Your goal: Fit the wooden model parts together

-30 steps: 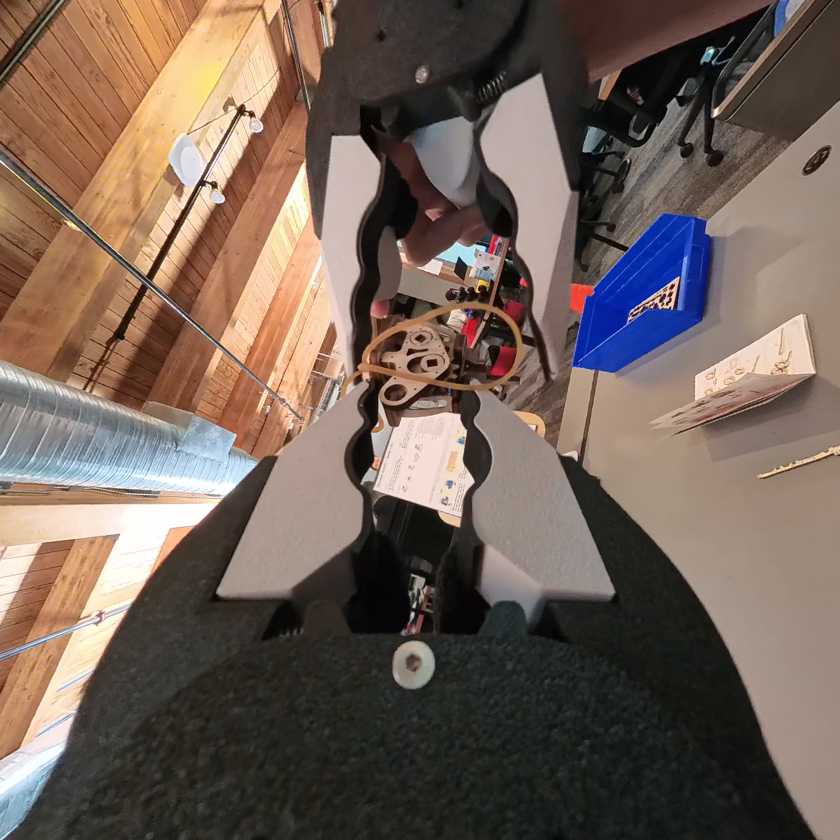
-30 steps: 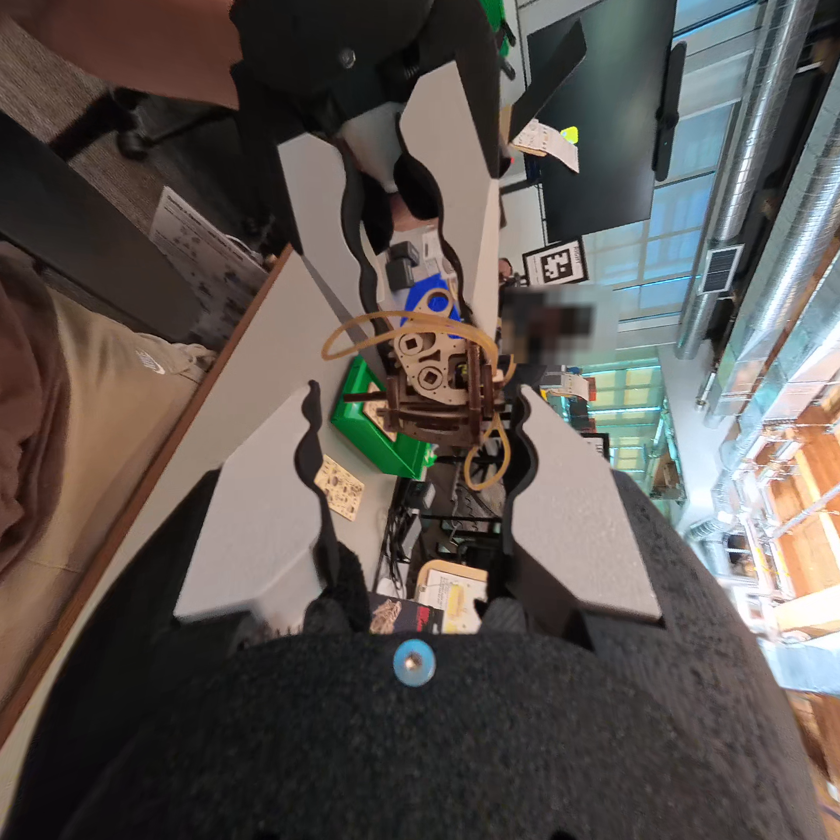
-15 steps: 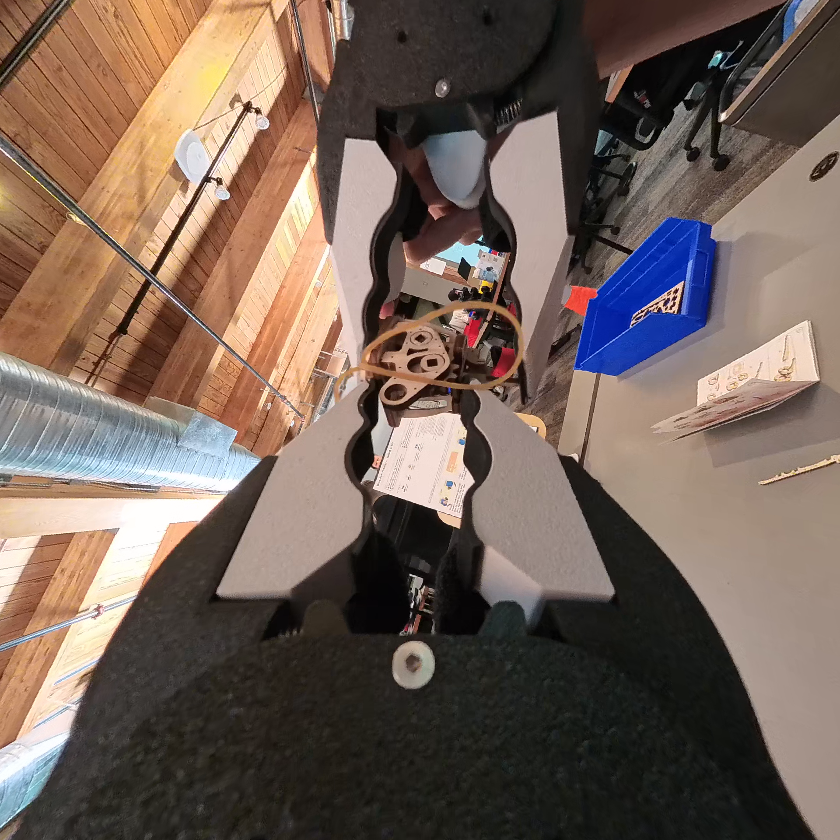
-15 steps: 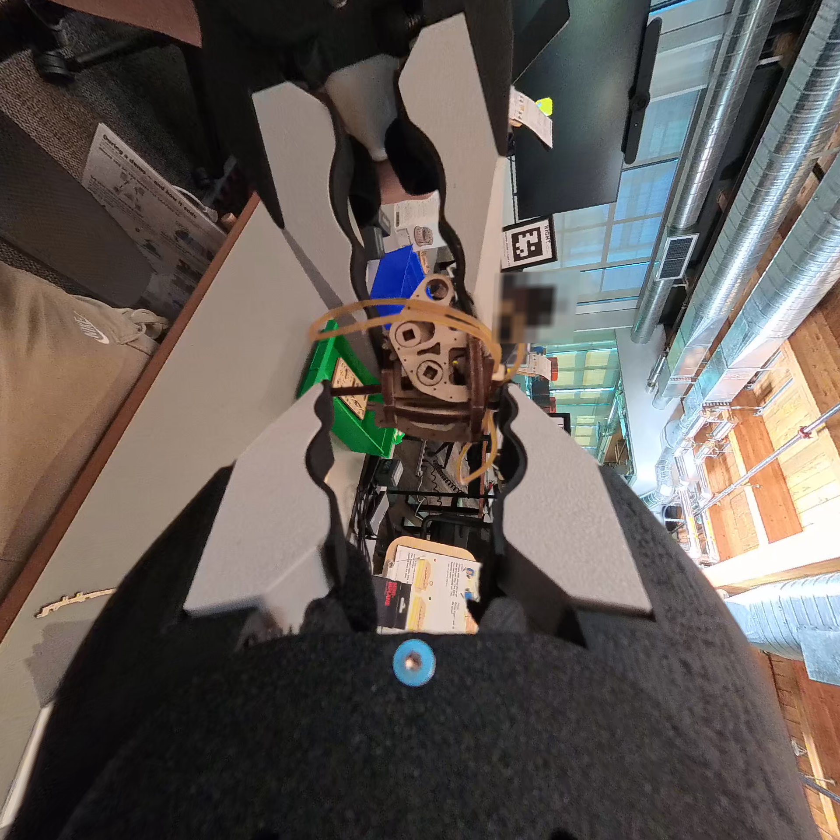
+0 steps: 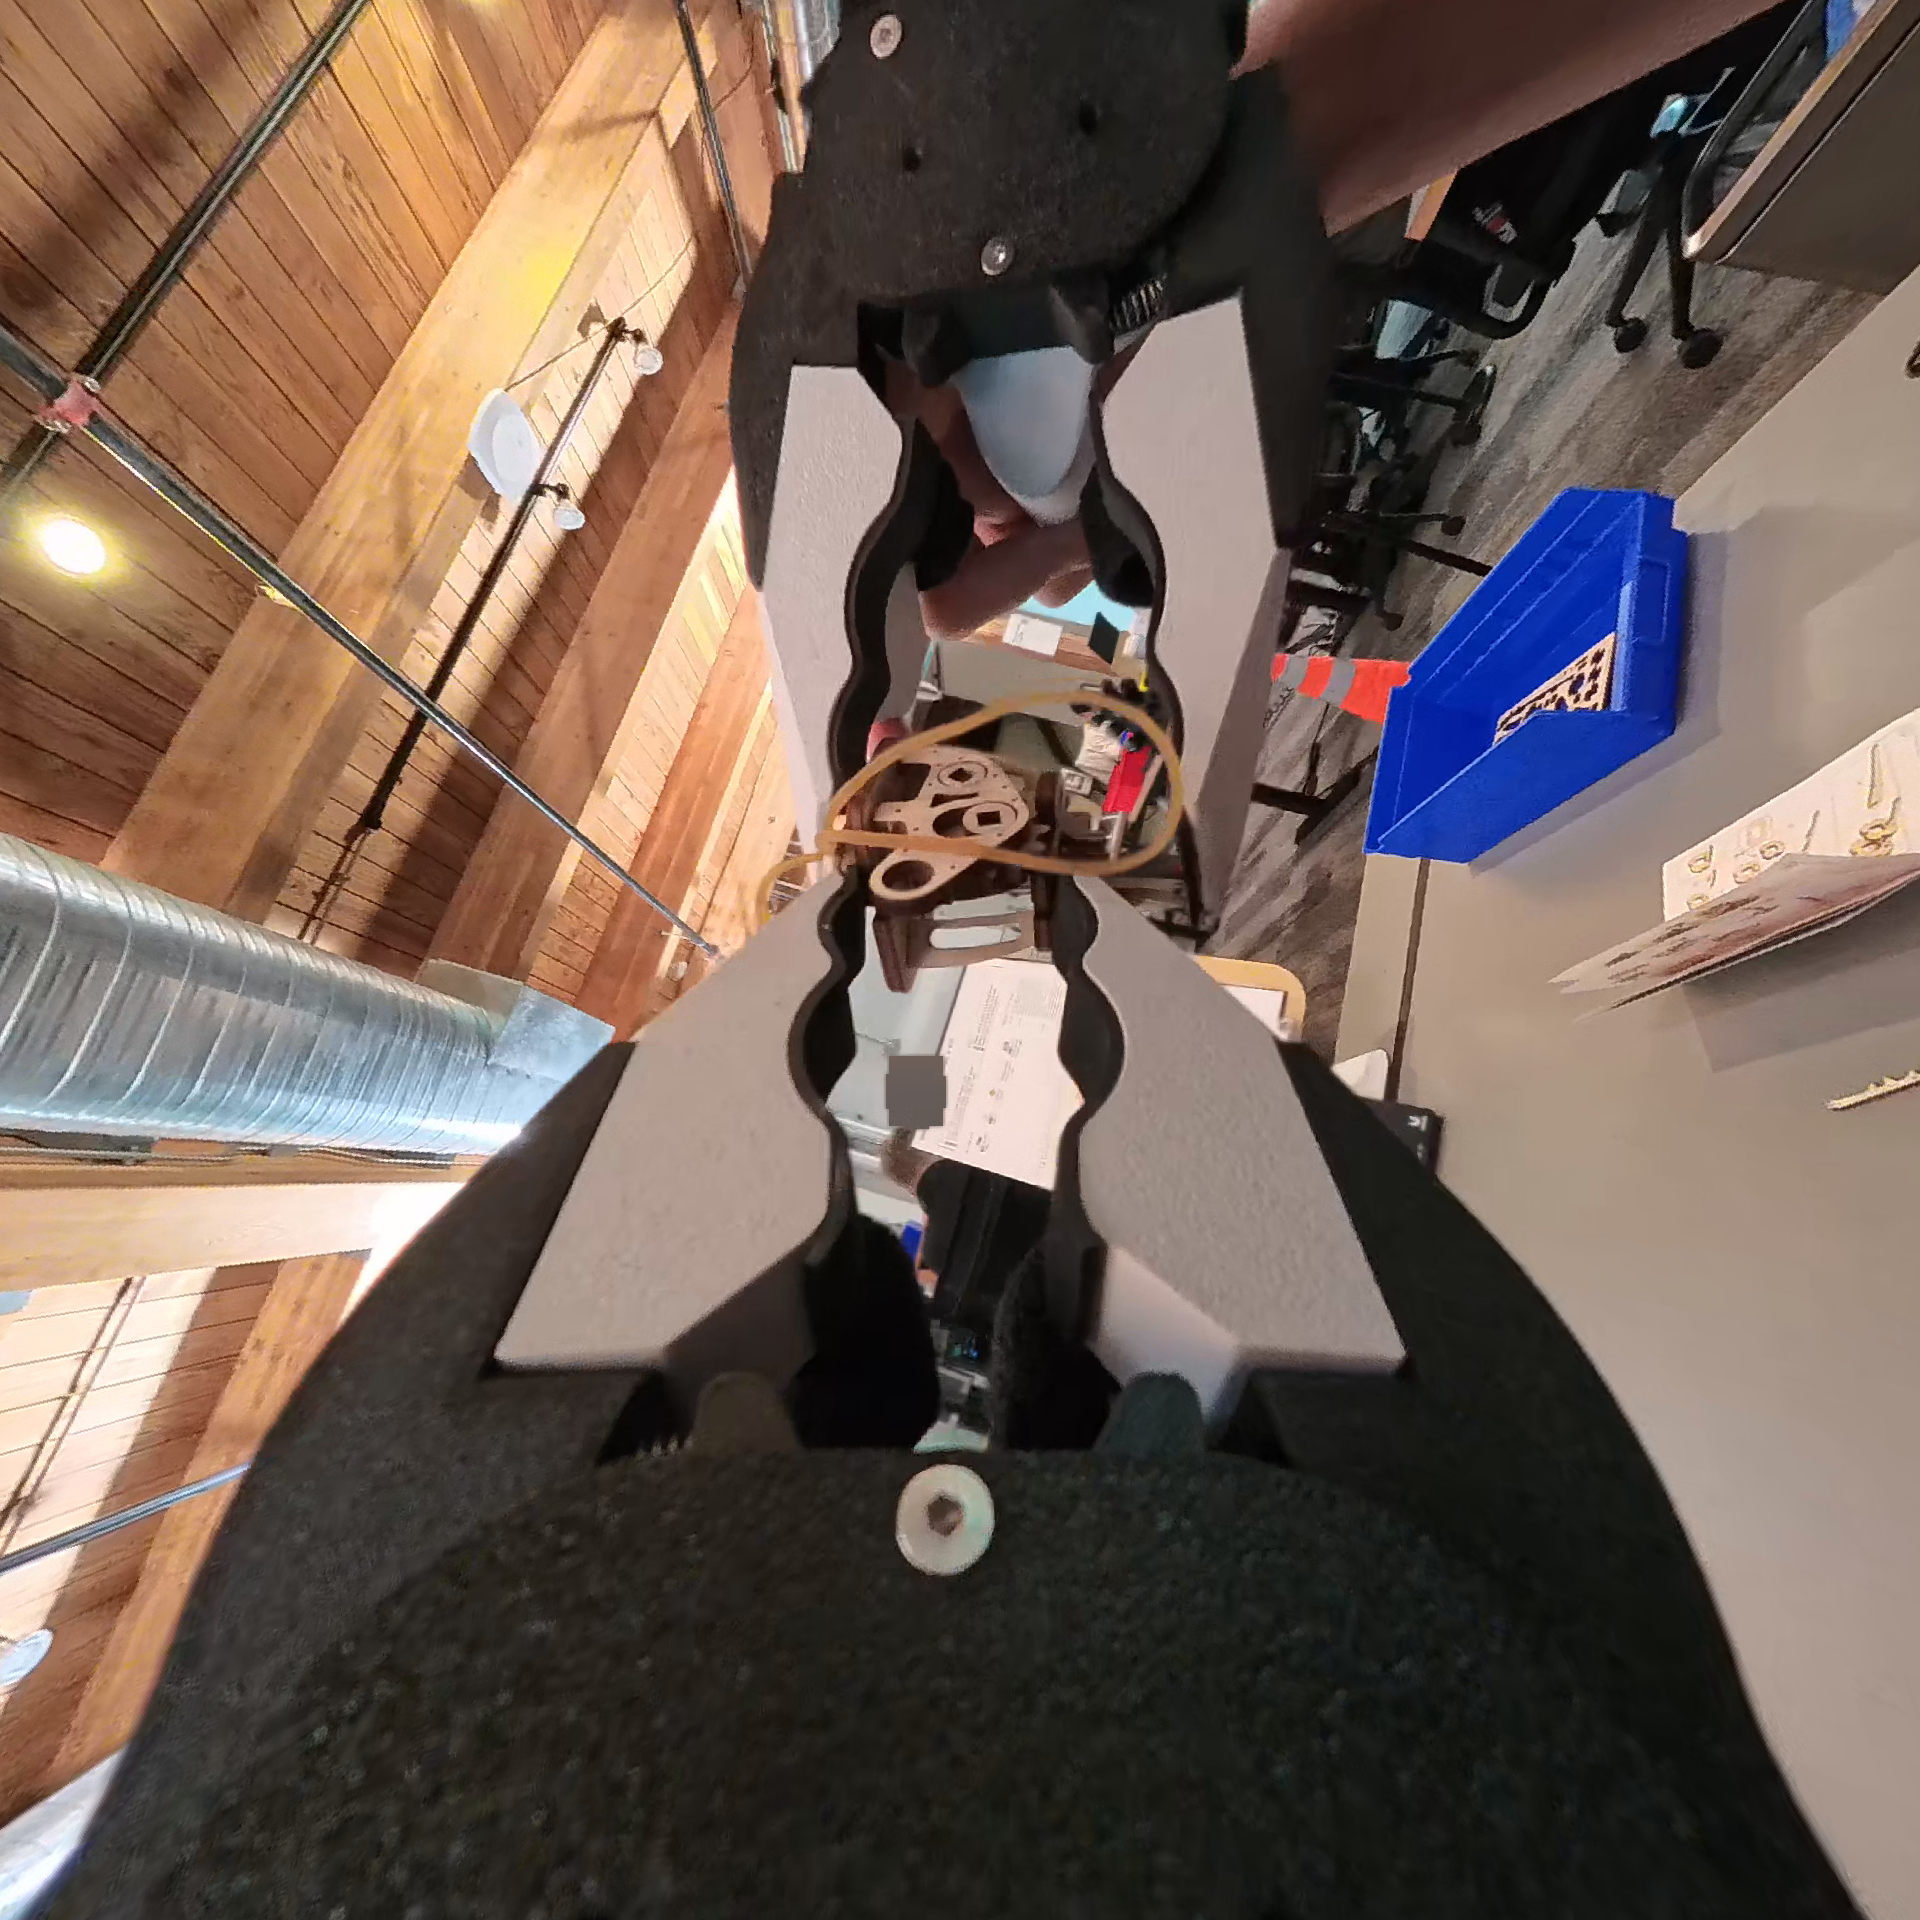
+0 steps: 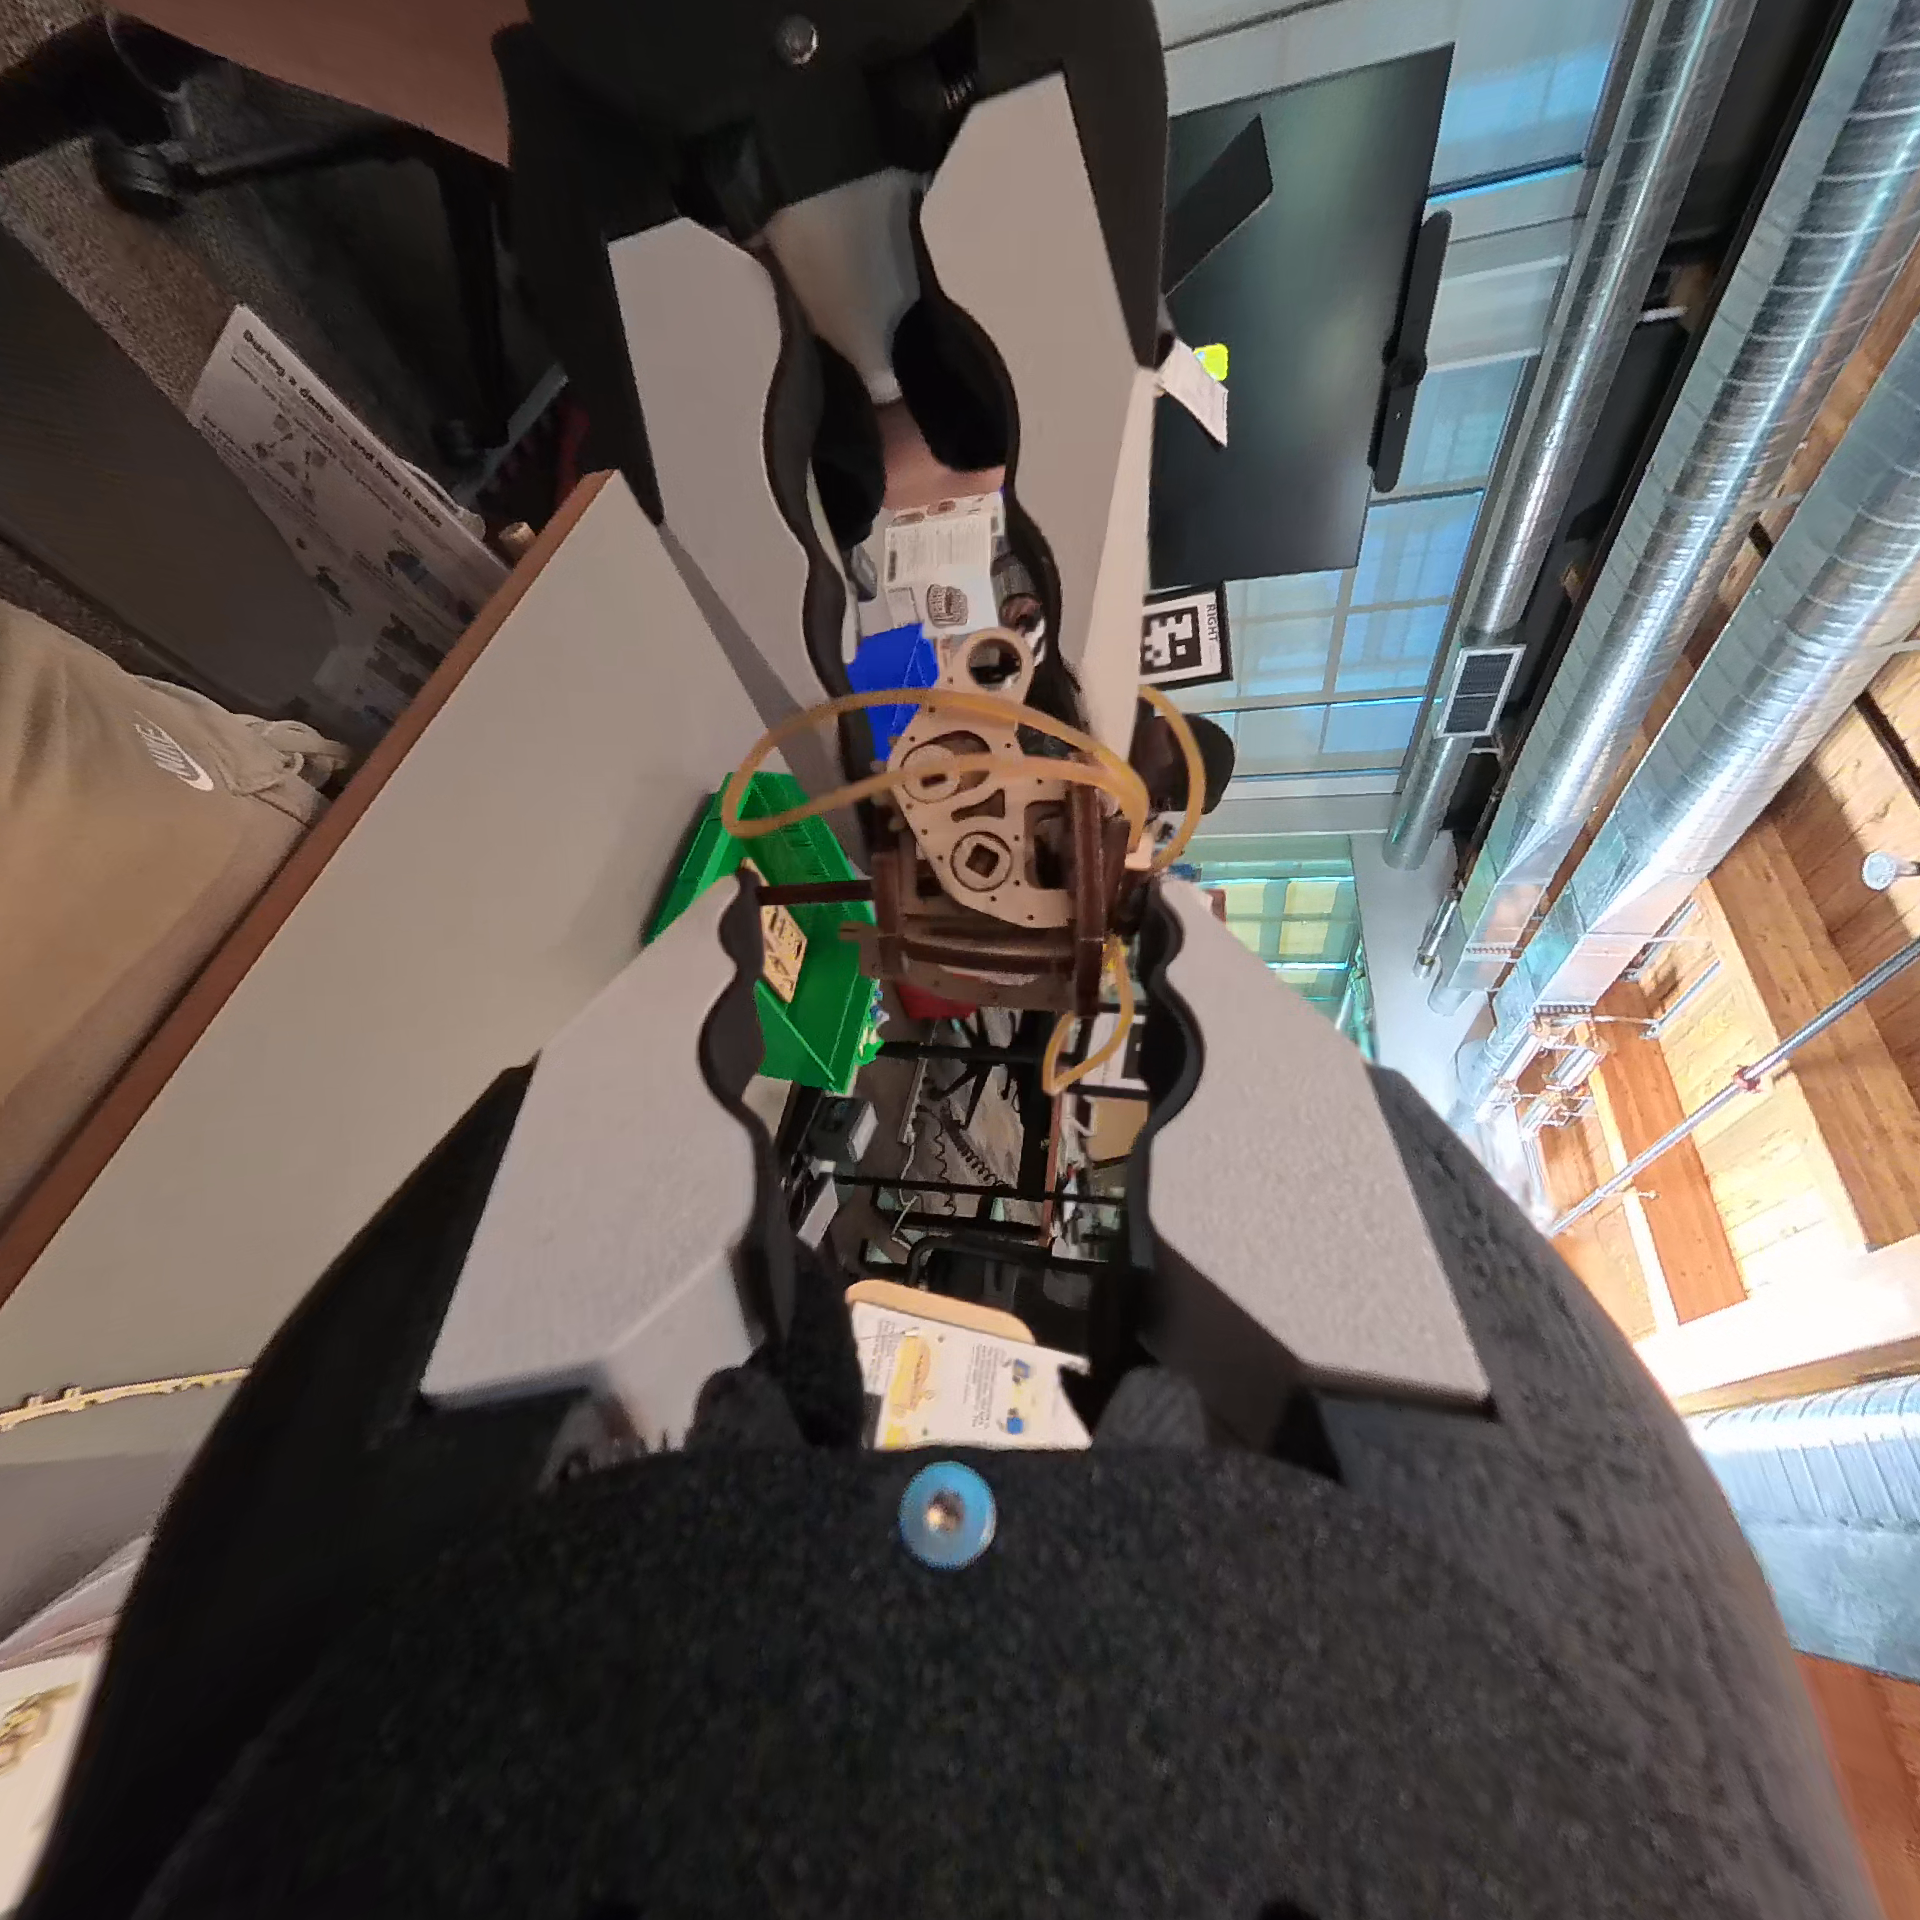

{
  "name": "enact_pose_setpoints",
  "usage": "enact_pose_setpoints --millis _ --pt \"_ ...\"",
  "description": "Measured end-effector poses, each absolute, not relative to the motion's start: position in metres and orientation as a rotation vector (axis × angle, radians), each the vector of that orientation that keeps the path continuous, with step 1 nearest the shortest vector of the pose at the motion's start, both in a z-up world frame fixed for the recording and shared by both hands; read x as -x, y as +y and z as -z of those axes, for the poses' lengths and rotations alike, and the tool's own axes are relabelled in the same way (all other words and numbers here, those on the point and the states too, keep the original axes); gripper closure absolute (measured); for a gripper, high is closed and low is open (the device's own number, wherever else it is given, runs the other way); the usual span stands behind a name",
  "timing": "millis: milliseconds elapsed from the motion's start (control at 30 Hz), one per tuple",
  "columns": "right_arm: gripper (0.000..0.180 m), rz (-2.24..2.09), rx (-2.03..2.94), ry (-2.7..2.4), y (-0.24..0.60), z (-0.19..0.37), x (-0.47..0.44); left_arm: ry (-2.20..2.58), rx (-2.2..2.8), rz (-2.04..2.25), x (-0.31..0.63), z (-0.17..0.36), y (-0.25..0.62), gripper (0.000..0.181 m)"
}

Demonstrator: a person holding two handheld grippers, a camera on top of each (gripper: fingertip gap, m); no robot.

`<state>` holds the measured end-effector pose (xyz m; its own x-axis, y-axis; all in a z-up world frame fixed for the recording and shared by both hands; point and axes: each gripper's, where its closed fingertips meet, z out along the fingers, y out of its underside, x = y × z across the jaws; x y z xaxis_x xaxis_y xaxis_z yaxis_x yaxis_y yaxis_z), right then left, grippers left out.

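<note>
The space between the opposed left gripper [image 5: 956, 914] and right gripper [image 6: 940, 894] is filled by the wooden model [image 5: 951, 847]; no passage is left between the fingertips. Loose loops of a rubber band [image 5: 1132, 774] are spread out past the model on both sides and obstruct a close approach. On the grey table [image 5: 1662, 1195], a blue bin [image 5: 1507, 717], an open booklet [image 5: 1766, 904] and a thin wooden strip [image 5: 1870, 1091] are placed near the far edge; the nearer surface is left unoccupied. A green bin [image 6: 800, 997] is seen at the table's end in the right wrist view.
</note>
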<state>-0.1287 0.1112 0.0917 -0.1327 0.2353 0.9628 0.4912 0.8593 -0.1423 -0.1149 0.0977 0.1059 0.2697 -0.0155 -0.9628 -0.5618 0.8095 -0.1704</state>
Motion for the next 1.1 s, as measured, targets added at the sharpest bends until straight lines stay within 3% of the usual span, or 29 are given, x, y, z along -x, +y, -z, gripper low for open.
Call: enact_pose_setpoints --millis 400,500,567,933,1100 --pt "0.11 0.479 0.593 -1.75 0.127 -0.083 0.122 1.315 0.536 -0.628 0.112 -0.095 0.108 0.148" --pt "0.125 0.562 0.575 -1.724 0.132 -0.088 0.119 1.326 0.54 -0.679 0.111 -0.092 0.112 0.148" --pt "0.125 0.573 0.573 -1.718 0.133 -0.089 0.118 1.313 0.529 -0.702 0.11 -0.093 0.113 0.148" --pt "0.1 0.562 0.643 -1.724 0.136 -0.082 0.119 1.286 0.583 -0.651 0.111 -0.098 0.118 0.148" --pt "0.104 0.591 0.627 -1.679 0.138 -0.085 0.121 1.277 0.591 -0.648 0.111 -0.099 0.118 0.148"
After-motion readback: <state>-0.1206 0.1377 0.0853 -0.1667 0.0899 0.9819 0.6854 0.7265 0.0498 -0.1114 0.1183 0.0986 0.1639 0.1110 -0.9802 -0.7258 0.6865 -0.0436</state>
